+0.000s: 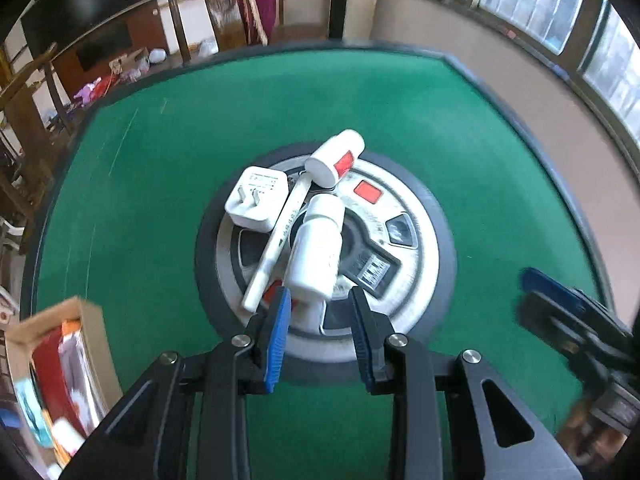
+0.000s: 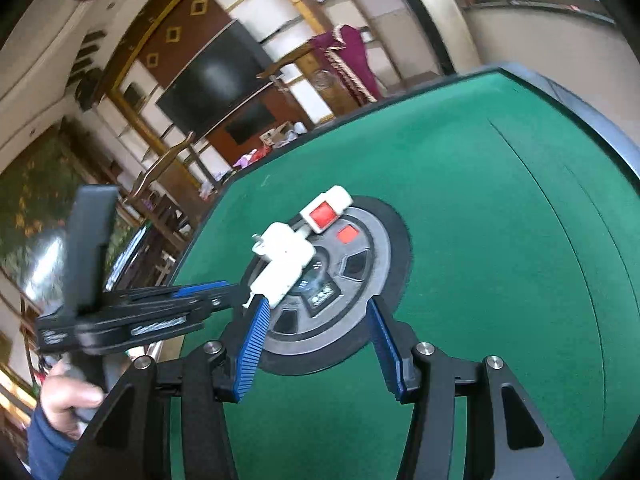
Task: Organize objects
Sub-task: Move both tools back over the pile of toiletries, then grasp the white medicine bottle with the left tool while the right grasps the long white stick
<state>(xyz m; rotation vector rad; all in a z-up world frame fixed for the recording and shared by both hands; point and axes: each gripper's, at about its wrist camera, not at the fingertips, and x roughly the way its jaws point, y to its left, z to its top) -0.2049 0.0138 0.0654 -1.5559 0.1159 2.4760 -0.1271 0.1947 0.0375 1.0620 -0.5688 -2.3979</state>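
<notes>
Several white items lie piled on the round control panel [image 1: 400, 256] in the middle of the green felt table [image 1: 160, 184]. They are a charger plug [image 1: 256, 200], a pen [image 1: 280, 236], a plain bottle [image 1: 318, 248] and a bottle with a red label [image 1: 336, 158]. My left gripper [image 1: 320, 292] stands open with its tips at the plain bottle's near end, and the pads do not press on it. My right gripper [image 2: 318, 304] is open over the panel's near rim [image 2: 332, 344] with nothing between its fingers. The right wrist view shows the charger plug [image 2: 288, 248] and the red-label bottle [image 2: 326, 210].
An open cardboard box [image 1: 92, 344] with several packets inside stands at the table's near left corner. The right gripper [image 1: 560, 308] shows blurred at the right of the left wrist view. A person's hand [image 2: 68, 400] holds the left gripper [image 2: 236, 294]. Wooden chairs stand beyond the table's far edge.
</notes>
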